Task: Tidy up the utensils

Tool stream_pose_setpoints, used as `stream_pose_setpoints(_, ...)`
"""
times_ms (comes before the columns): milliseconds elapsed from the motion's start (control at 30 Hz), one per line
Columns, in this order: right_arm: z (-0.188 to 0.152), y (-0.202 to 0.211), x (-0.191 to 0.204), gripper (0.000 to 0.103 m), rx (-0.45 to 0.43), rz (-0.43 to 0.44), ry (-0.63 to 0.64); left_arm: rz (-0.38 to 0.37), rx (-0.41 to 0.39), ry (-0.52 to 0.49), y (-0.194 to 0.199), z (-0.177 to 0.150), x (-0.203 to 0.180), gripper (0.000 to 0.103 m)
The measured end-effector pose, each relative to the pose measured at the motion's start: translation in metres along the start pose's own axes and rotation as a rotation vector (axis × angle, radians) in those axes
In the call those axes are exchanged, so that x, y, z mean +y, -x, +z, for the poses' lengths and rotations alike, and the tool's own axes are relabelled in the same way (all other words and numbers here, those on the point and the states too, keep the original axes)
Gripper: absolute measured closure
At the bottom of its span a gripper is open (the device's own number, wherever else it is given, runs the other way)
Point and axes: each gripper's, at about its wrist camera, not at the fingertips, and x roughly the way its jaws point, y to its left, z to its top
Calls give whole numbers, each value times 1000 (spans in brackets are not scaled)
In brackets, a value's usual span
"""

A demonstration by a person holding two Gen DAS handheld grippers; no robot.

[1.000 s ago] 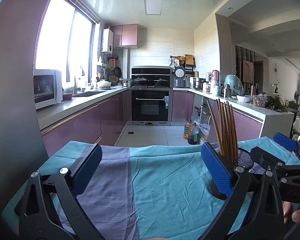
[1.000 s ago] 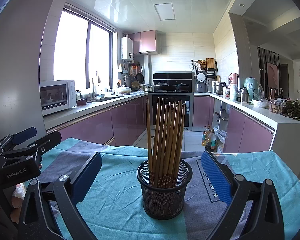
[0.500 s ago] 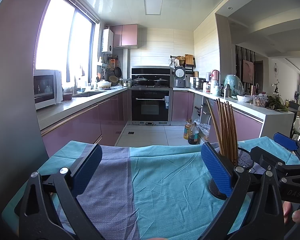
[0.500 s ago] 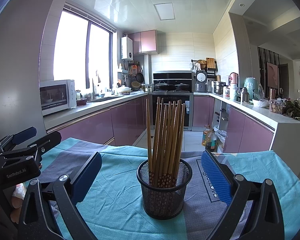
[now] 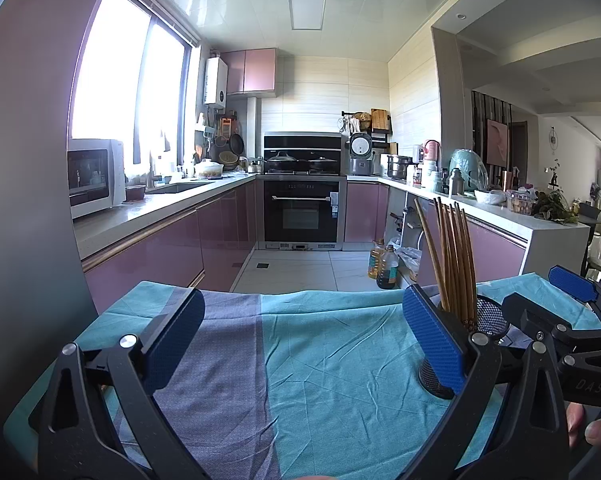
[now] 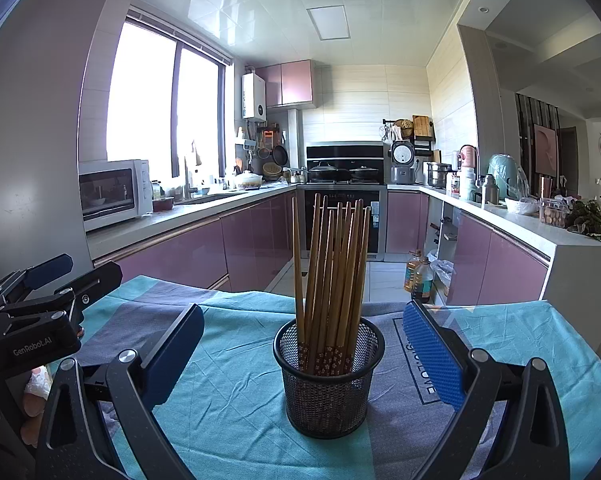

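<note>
While both tools are held wide open and empty, the upright chopsticks [image 6: 330, 276] in the mesh holder [image 6: 328, 376] are seen at twelve o'clock of the nearer right tool [image 6: 300, 356], on the worktop [image 6: 228, 412].

Roughly 10 wooden chopsticks [image 6: 332, 264] stand upright in black mesh holder [image 6: 327, 376] on cloth.

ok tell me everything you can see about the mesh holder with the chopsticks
The black wire-mesh holder is a round cup with a solid rim, standing upright on the teal and grey tablecloth. It holds a bundle of brown wooden chopsticks, leaning slightly, their lower ends red with small flower prints visible through the mesh. It sits midway in front of the open right gripper, which does not touch it. In the left wrist view it is partly hidden behind a blue finger pad.
</note>
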Motion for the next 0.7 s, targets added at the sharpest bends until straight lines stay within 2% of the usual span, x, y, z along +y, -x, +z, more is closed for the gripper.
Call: stream_pose_setpoints(700, 0, -1, 0, 7, -1, -3, -3, -1, 0, -1, 0, 0, -1, 6)
